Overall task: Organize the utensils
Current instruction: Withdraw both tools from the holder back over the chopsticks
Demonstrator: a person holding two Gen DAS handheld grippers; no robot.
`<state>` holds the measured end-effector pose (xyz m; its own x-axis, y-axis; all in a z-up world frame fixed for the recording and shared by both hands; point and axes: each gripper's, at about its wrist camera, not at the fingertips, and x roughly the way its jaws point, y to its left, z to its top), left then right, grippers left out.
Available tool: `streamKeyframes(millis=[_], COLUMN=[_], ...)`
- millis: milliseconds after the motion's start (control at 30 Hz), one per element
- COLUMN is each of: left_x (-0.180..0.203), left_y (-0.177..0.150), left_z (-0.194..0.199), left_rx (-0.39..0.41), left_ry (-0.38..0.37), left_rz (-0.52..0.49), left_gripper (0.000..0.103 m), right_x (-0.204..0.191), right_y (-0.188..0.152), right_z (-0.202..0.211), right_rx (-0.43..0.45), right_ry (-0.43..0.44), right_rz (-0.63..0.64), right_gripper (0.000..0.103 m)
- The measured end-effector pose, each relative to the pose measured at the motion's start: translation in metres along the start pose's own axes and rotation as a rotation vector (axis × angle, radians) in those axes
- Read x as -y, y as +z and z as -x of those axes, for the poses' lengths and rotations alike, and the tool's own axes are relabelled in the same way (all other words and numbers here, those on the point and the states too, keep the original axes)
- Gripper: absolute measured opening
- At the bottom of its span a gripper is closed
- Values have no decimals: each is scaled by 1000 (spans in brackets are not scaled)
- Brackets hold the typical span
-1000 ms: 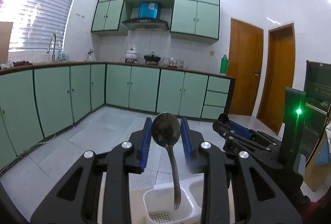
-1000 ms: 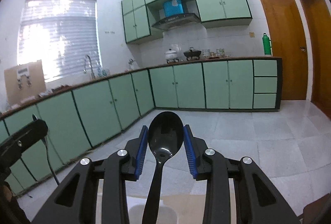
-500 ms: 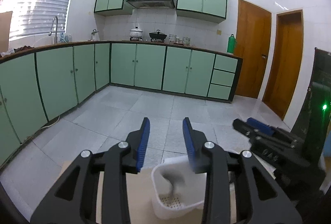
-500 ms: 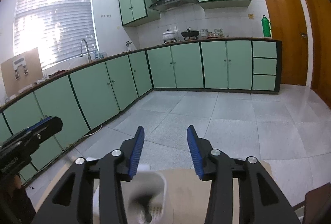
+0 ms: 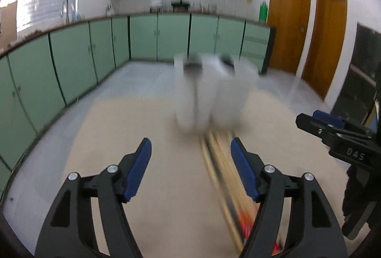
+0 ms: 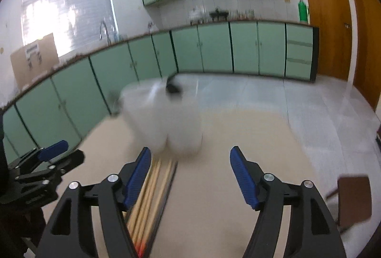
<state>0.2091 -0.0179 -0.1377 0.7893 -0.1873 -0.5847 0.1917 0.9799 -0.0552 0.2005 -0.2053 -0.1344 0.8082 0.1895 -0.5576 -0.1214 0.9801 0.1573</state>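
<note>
Two dark spoon heads point(image 5: 193, 62) stick up out of a white utensil holder point(image 5: 209, 93) standing on the beige table point(image 5: 142, 129); motion blur hides finer detail. Several chopsticks point(image 5: 221, 162) lie flat on the table just in front of the holder. Left gripper point(image 5: 190, 167): fingers wide apart, empty, hovering short of the holder, chopsticks beside its right finger. Right gripper point(image 6: 190, 174): fingers wide apart, empty, chopsticks under its left finger. Green cabinets point(image 6: 243, 48) stand beyond the holder.

Black tool point(image 5: 190, 169); blue ribbed pads point(image 5: 139, 168)
</note>
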Motion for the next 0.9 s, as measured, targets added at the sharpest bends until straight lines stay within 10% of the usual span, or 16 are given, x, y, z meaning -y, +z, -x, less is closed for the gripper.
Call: streamKeyframes(millis=[333, 900], left_x=[-9, -14], left_y=[-77, -89], left_z=[10, 19], left_rx=[-202, -243], left_ry=[57, 94], left_rz=[35, 52], left_gripper=[67, 67], right_x=[-32, -36], right_y=[-92, -107], right_z=[20, 23], right_rx=[-175, -247], right_ry=[-6, -73], right_rz=[-20, 9], right_gripper=[62, 56])
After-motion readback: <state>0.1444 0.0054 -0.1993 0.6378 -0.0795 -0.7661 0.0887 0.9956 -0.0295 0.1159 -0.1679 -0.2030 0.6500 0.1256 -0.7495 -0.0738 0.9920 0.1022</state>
